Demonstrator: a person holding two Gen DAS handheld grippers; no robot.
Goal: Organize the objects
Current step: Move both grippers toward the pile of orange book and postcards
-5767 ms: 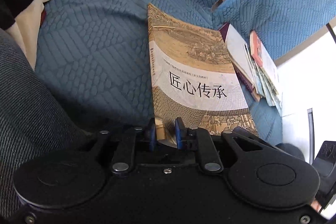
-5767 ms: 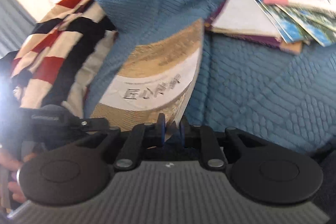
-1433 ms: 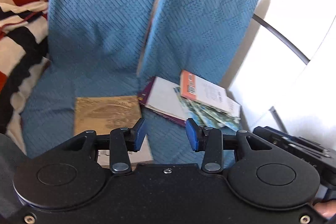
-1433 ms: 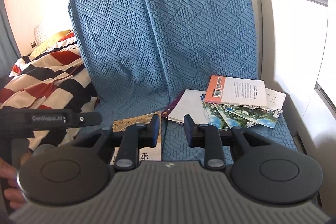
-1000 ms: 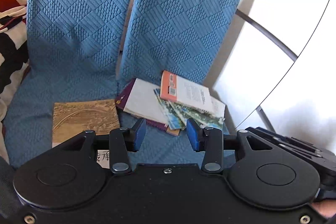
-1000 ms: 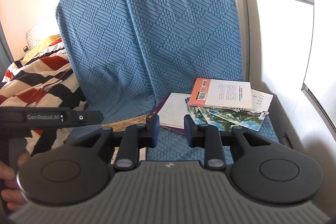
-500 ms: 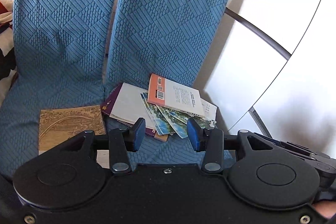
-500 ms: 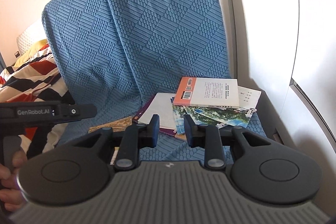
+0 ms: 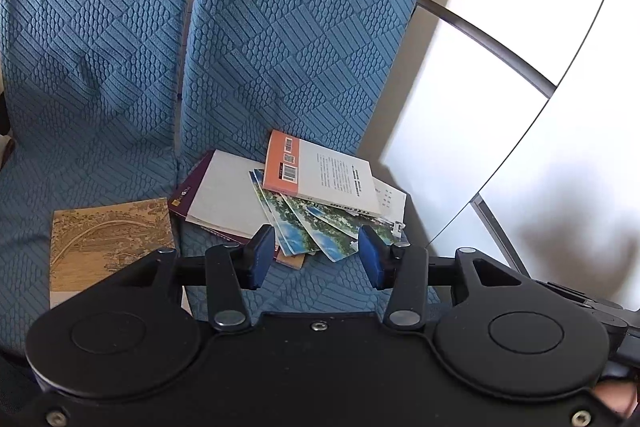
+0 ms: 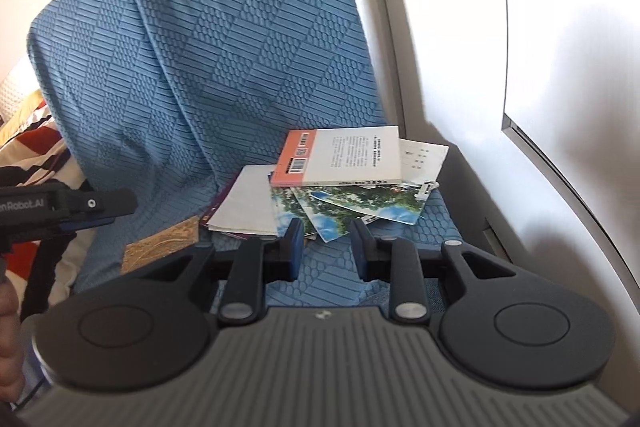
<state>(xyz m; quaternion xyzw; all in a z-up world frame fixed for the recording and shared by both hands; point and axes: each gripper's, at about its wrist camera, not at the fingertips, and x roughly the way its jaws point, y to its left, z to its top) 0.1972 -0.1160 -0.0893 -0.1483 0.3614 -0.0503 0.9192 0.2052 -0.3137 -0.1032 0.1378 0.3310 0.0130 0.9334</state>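
Orange-spined book (image 9: 320, 175) tops a fanned pile of booklets, ahead of both the left gripper (image 9: 316, 261) and right gripper (image 10: 325, 247); jaws spread, nothing between them.

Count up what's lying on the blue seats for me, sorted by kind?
Books: 3 (tan landscape-cover book, purple-edged book, orange-spined book)
Scenic picture cards: at least 3, fanned; hidden ones possible
White printed sheet: 1
Total: at least 7
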